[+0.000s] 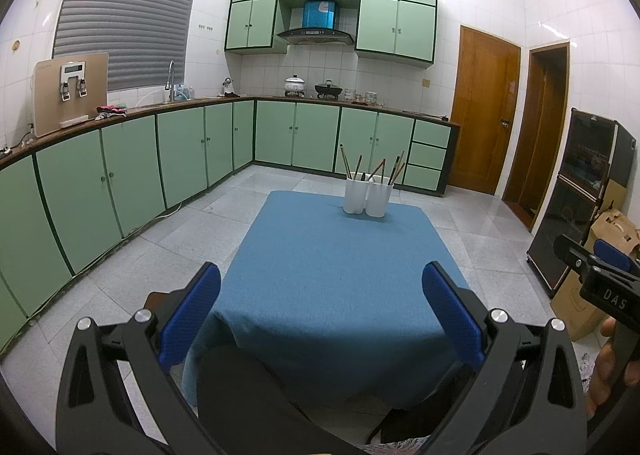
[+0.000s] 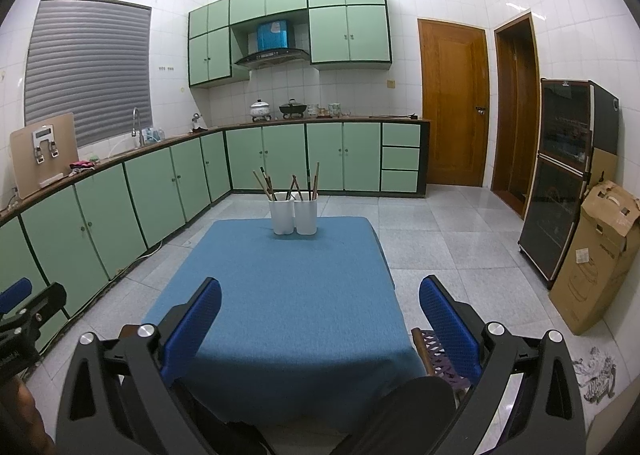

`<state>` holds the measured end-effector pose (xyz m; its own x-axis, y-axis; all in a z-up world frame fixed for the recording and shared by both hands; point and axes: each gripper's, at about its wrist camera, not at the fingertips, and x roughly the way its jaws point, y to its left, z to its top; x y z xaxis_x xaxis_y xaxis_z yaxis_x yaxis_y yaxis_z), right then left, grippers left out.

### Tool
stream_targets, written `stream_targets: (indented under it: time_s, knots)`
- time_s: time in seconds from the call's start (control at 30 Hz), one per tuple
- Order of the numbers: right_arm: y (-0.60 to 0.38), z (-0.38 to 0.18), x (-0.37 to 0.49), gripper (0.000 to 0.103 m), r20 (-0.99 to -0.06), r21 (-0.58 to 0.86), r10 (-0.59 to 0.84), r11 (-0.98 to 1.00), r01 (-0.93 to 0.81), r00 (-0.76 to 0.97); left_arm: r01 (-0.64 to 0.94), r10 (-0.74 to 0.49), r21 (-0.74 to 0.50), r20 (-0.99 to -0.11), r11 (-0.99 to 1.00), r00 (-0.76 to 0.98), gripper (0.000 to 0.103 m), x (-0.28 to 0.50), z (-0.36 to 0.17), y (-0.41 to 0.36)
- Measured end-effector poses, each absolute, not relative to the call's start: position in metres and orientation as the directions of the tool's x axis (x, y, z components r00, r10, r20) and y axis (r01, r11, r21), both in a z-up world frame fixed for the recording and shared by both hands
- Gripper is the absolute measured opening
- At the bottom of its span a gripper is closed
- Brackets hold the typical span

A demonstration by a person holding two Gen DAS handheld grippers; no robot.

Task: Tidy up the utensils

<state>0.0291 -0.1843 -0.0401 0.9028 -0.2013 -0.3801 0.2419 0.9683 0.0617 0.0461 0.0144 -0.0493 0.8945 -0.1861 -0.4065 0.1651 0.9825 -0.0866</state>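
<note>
The table (image 1: 332, 279) sat straight ahead of both claws, draped in a plain blue cloth (image 2: 280, 295) that hung over its near edge, and around it ran a pale tiled floor (image 1: 472, 239) in a kitchen lined with green cabinets (image 2: 120, 195). Off to the left of the claws a counter carried a faucet (image 1: 171, 80) under a shuttered window (image 1: 124, 15); beyond the table, pots (image 2: 261, 108) stood on the stove below a range hood (image 1: 316, 35). Out to the right were a wooden door (image 2: 454, 103), a dark glass-fronted cabinet (image 2: 560, 175) and a cardboard box (image 2: 596, 259). The left claw (image 1: 321, 313) hung over the near end of the table with its blue pads (image 1: 192, 315) spread wide, nothing between them. The right claw (image 2: 320, 313) hovered the same way, jaws wide and empty, and part of it showed at the right edge of the left camera's view. Well ahead of both, at the far end of the table, two white cups (image 2: 295, 216) stood upright and touching side by side. The utensils (image 1: 374, 167), thin brown sticks, leaned out of both cups at loose angles, far from either claw; just what sort they were was too small to tell.
</note>
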Motion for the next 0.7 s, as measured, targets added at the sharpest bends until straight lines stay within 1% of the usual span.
stream_targets:
  time_s: [0.7]
  knots:
    - [-0.1817, -0.0418, 0.029, 0.097, -0.378, 0.061, -0.202, 0.968, 0.242, 0.903, 0.169, -0.191, -0.089, -0.407, 0.982, 0.893, 0.098, 0.0456, -0.049, 0.0116]
